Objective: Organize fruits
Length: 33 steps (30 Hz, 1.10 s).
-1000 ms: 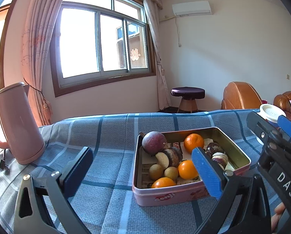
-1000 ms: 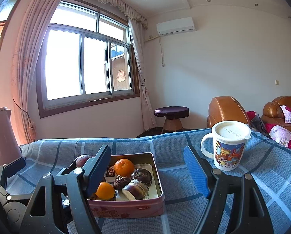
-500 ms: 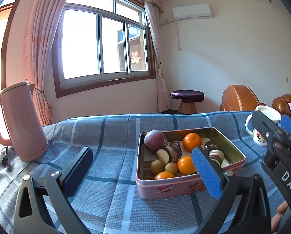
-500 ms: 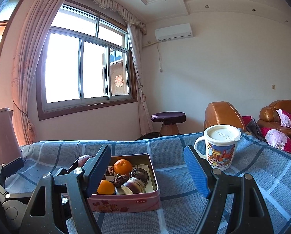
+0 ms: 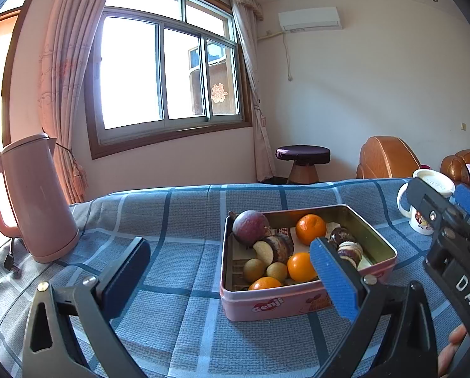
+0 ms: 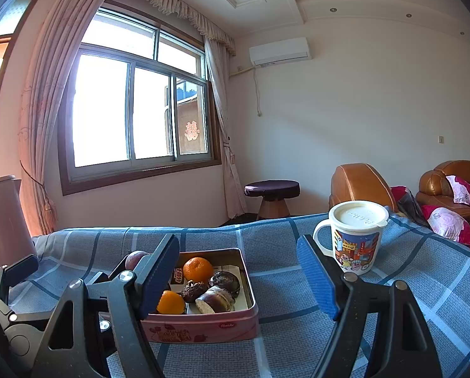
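Fruits sit in one pink tin (image 5: 297, 302) on the desk (image 5: 184, 220): three oranges (image 5: 310, 228), one passion fruit (image 5: 250, 226), two small yellow-green fruits (image 5: 253, 269). One kettle (image 5: 33, 201) stands left, one lidded mug (image 6: 356, 239) right. Both tools, left tool (image 5: 231, 275) and right tool (image 6: 238, 275), gape wide, empty.

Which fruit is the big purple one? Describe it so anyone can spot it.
On the blue checked cloth sits a pink tin. In its far left corner lies the purple fruit, round, dull reddish-purple and larger than the oranges beside it.
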Each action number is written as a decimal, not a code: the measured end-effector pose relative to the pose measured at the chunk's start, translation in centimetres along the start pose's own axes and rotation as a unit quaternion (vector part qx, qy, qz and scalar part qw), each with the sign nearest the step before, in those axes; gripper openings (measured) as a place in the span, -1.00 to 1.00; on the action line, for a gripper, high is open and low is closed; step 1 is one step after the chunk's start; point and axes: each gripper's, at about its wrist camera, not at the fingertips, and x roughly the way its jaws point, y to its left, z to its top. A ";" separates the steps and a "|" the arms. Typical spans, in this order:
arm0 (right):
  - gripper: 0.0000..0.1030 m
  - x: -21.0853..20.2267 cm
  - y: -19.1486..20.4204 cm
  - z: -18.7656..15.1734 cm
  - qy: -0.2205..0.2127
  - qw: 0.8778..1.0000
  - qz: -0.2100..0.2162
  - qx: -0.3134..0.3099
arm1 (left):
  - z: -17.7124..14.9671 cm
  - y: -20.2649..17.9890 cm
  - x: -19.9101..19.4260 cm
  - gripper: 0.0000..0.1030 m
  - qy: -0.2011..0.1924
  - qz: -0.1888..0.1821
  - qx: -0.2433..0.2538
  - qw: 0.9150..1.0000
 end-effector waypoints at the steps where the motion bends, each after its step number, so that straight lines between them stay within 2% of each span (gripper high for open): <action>1: 0.53 0.0 0.0 0.0 0.000 1.000 0.000 0.000 | 0.0 0.1 -0.1 1.00 0.000 0.000 0.000 1.000; 33: 0.53 -0.1 0.0 0.0 0.003 1.000 -0.001 0.003 | -0.1 0.5 0.3 1.00 0.009 0.013 -0.001 1.000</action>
